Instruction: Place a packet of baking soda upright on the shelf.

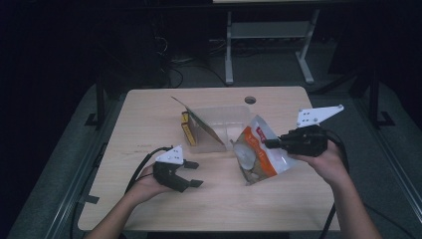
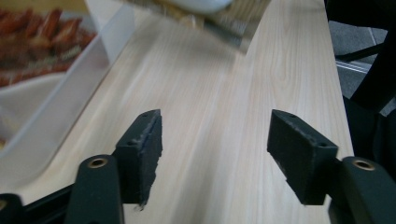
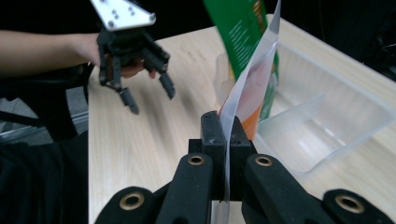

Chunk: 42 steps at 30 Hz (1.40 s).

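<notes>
A white and orange snack bag point(image 1: 256, 157) hangs tilted above the wooden table point(image 1: 149, 114), right of a clear plastic container point(image 1: 224, 108). My right gripper point(image 1: 268, 143) is shut on the bag's upper edge. In the right gripper view the two jaws point(image 3: 227, 121) pinch the thin bag edge point(image 3: 254, 79). My left gripper point(image 1: 196, 174) stands open near the table's front left, with nothing between its jaws point(image 2: 217, 121). It also appears from across the table as the left gripper point(image 3: 153, 101) in the right gripper view.
A green bag point(image 1: 201, 122) leans in the container's left end, and a yellow packet point(image 1: 187, 132) stands just outside it. The container wall point(image 2: 70, 107) is to the left of my left jaws. A round cable hole point(image 1: 250, 99) sits near the table's far edge.
</notes>
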Each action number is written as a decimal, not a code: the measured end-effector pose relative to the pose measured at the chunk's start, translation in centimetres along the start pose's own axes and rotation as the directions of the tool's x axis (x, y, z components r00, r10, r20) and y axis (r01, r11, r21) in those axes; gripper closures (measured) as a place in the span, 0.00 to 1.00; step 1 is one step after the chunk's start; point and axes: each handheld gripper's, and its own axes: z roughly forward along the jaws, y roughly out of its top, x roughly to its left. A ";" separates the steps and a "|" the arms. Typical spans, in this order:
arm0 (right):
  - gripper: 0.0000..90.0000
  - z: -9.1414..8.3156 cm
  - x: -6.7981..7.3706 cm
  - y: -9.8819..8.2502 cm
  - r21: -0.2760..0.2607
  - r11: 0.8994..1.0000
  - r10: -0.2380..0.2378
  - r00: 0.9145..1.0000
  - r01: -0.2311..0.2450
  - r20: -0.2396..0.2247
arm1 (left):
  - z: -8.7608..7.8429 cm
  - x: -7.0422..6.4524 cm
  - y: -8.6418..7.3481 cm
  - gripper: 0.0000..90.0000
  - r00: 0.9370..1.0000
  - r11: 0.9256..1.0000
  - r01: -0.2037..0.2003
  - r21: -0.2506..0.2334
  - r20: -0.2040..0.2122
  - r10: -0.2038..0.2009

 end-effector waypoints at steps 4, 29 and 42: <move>1.00 -0.2 -0.5 1.0 -0.012 1.000 0.007 0.999 -0.006 0.043 | -0.8 0.0 -1.3 0.33 0.999 0.999 0.034 0.007 -0.010 -0.034; 1.00 3.0 -7.6 8.1 0.052 0.998 0.029 0.976 -0.041 0.214 | -1.7 0.6 -2.7 0.31 0.997 0.997 0.078 0.026 -0.017 -0.078; 1.00 6.7 -10.3 7.3 0.122 0.984 0.095 0.967 -0.127 0.238 | -1.4 0.7 -2.7 0.31 0.996 0.995 0.093 0.037 -0.009 -0.093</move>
